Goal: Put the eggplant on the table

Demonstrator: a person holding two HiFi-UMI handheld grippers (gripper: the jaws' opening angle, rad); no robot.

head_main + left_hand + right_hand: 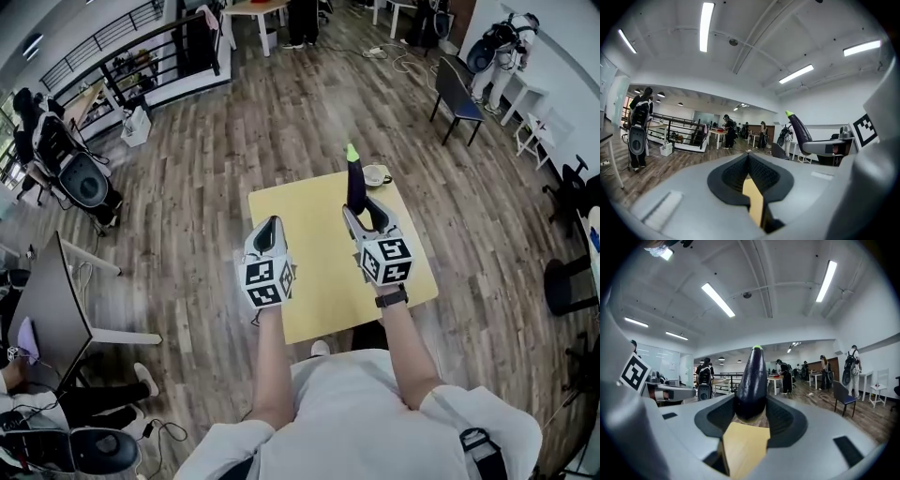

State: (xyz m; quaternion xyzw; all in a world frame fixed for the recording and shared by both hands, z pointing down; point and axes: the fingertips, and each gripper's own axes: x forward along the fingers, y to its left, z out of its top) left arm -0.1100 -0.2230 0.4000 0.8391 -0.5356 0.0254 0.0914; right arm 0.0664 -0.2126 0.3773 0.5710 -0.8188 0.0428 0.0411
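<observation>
A wide wooden floor (281, 122) spreads out under both grippers, and directly below them stands a small yellow table (319, 244). The person's two bare forearms reach out over the table, side by side. The right gripper (364, 208) has its jaws set wide and pressed on the lower end of the eggplant (355, 183), one pad on each side of it. The left gripper (271, 225) is level with it and a little apart on its left. Its jaws are drawn together at the tips with nothing between them, and only a sliver of the yellow tabletop shows through lower down. The eggplant stands upright out of the right gripper's jaws, dark purple with its green tip at the top, held over the far part of the table. A small white cup (376, 175) sits on the table just beyond the right gripper's tips, close beside the eggplant.
</observation>
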